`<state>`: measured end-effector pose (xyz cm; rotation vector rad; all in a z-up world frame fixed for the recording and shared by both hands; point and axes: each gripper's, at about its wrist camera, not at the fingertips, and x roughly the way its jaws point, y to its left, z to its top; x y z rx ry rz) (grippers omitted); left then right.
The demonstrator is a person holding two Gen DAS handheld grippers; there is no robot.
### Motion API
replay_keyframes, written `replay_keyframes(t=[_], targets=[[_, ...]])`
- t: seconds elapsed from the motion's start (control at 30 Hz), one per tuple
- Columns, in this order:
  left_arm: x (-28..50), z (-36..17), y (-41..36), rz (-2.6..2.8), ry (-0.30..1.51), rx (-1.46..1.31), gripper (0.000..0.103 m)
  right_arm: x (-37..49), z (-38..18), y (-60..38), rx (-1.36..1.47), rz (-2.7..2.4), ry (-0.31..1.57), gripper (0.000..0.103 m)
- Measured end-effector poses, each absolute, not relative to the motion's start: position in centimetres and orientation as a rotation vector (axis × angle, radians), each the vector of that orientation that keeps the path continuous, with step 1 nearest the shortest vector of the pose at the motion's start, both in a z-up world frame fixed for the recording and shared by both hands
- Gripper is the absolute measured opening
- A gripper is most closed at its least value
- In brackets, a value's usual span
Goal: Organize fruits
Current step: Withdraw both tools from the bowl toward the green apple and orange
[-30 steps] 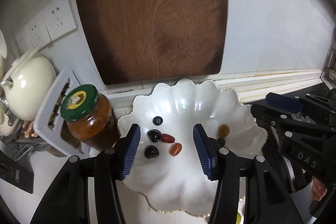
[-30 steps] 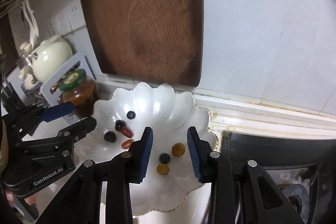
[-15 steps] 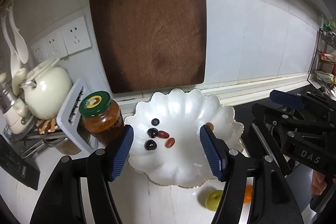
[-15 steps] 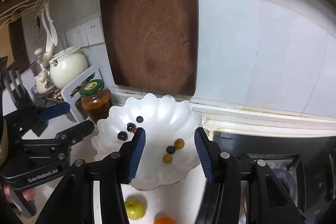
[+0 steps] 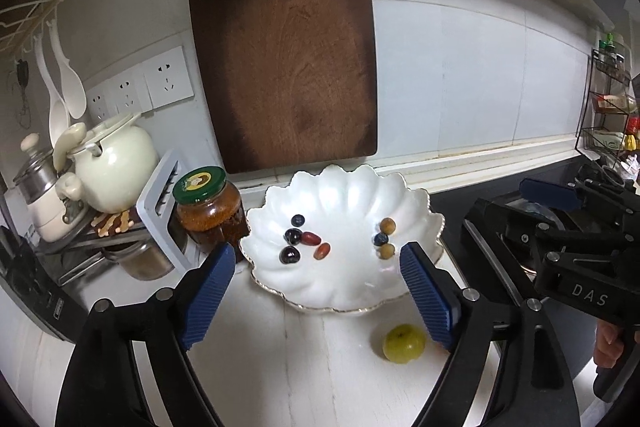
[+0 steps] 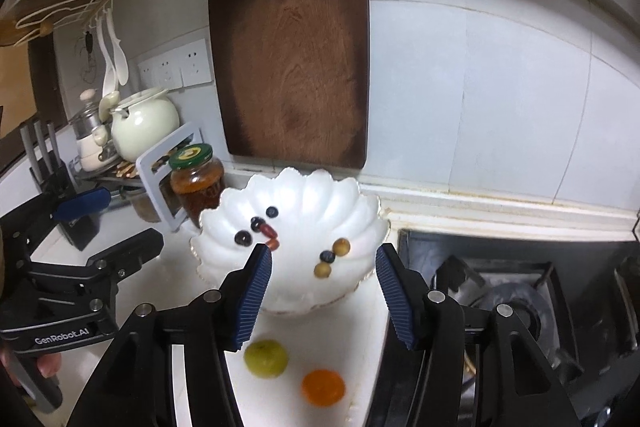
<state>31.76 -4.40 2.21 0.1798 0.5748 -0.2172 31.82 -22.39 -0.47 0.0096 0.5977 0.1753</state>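
While both grippers, left [image 5: 316,291] and right [image 6: 323,293], have just been opening and stand spread, empty, green fruit [image 6: 266,358] and orange [image 6: 323,387] lie on table before scalloped dish [image 5: 348,291]. Risk: round fruit rolling off when nudged.

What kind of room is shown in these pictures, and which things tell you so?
Most likely a home kitchen. A wooden cutting board leans on the tiled wall, a gas stove sits beside the white counter, and a cream teapot stands on a rack under hanging spoons.
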Motion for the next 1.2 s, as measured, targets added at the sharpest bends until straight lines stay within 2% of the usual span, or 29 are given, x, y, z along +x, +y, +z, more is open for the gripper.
replay_keyframes(t=[0.17, 0.73, 1.2], targets=[[30.4, 1.4, -4.6, -0.225, 0.58, 0.197, 0.088, 30.5, -1.3, -22.6, 0.021, 0.181, 0.617, 0.056], [29.5, -2.9, -5.4, -0.279, 0.697, 0.191, 0.089, 28.9, -5.4, -23.3, 0.036, 0.182, 0.738, 0.056], [30.5, -8.3, -6.8, -0.341, 0.782, 0.21, 0.088, 29.8, -10.3, -23.4, 0.043, 0.215, 0.882, 0.056]])
